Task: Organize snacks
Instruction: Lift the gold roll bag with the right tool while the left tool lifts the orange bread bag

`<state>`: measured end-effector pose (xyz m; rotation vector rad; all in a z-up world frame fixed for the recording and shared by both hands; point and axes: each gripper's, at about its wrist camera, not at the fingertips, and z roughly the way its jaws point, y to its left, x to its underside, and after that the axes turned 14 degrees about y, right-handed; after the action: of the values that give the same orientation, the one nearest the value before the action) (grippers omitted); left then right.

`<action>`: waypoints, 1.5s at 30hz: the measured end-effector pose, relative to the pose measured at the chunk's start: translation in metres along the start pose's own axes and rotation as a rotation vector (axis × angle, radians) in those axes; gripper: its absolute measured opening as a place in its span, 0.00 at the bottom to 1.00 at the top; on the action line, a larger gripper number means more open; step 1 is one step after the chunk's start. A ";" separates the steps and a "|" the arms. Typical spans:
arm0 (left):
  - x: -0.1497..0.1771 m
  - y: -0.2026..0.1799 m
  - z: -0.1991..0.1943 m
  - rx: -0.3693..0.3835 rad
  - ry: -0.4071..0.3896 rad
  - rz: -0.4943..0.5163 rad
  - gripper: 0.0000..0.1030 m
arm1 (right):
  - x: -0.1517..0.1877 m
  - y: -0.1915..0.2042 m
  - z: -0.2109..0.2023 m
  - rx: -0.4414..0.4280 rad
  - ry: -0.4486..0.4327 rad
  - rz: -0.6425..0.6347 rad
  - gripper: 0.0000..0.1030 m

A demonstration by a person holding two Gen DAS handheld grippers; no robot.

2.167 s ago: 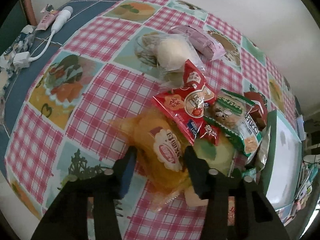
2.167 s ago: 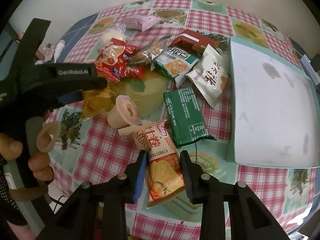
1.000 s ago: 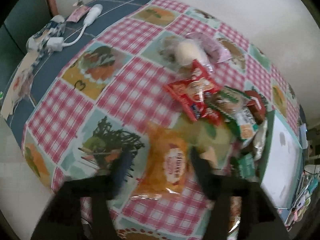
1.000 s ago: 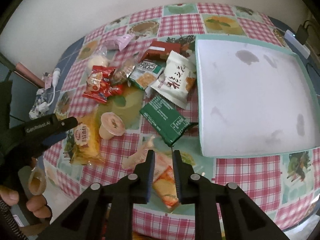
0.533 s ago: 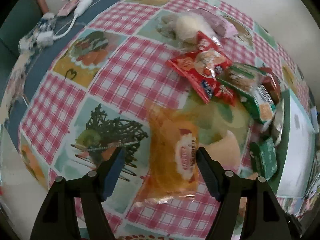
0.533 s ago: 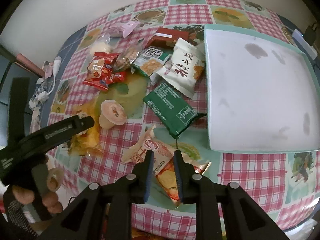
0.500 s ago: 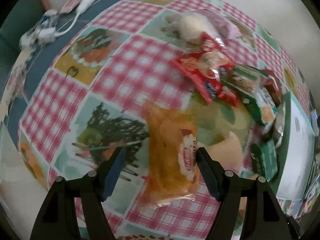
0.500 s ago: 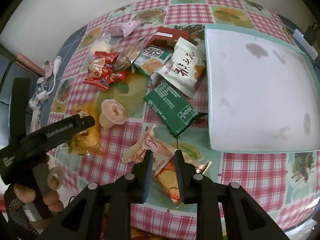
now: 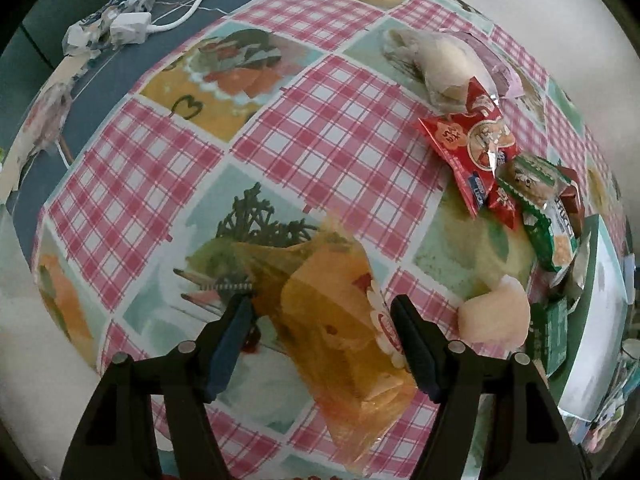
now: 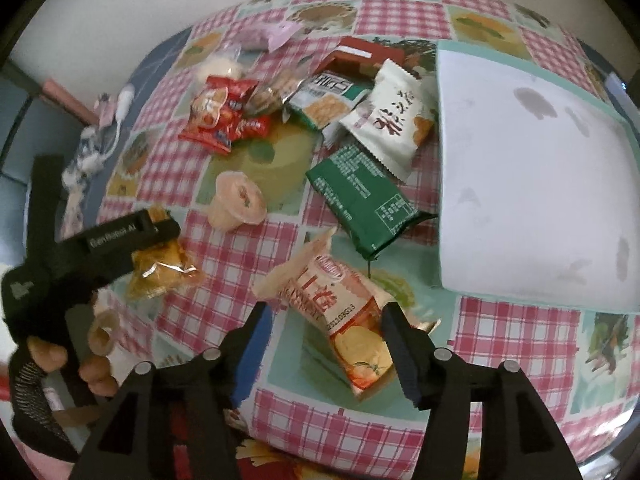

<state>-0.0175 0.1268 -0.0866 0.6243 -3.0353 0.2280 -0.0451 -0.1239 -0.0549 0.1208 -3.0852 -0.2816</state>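
A clear yellow snack packet (image 9: 332, 320) lies on the checked tablecloth. My left gripper (image 9: 320, 302) straddles it with its jaws closing, and the pads stand just off its sides. In the right wrist view the same gripper (image 10: 132, 236) hangs over that yellow packet (image 10: 164, 264). An orange-and-white cracker packet (image 10: 340, 312) rests on the cloth between the fingers of my right gripper (image 10: 326, 309). Those jaws are opening and the pads do not press it. A white tray with a teal rim (image 10: 540, 160) sits to the right.
A pile of snacks lies left of the tray: a jelly cup (image 10: 238, 204), a green packet (image 10: 360, 200), a white packet (image 10: 392, 120), red packets (image 10: 216, 116), a red box (image 10: 360, 54). A charger and cable (image 9: 132, 28) lie at the far left edge. A hand (image 10: 92, 364) holds the left gripper.
The right jaws have opened off the cracker packet, which now lies on the cloth. The left gripper has come down closer around the yellow packet.
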 end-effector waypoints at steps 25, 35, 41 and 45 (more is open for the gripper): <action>0.019 -0.051 0.014 -0.062 0.006 0.119 0.58 | 0.001 0.020 0.029 0.224 0.011 -0.065 0.50; 0.025 -0.038 -0.012 0.001 -0.067 0.092 0.52 | 0.007 0.023 0.008 0.161 -0.056 -0.072 0.42; 0.020 -0.035 -0.043 0.029 -0.119 0.085 0.52 | 0.010 0.015 -0.024 0.072 -0.149 -0.028 0.42; 0.019 -0.064 -0.061 0.029 -0.148 0.141 0.52 | 0.000 0.002 -0.047 0.065 -0.219 0.045 0.42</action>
<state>-0.0092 0.0701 -0.0165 0.4476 -3.2282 0.2399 -0.0430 -0.1299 -0.0085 0.0230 -3.3103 -0.2059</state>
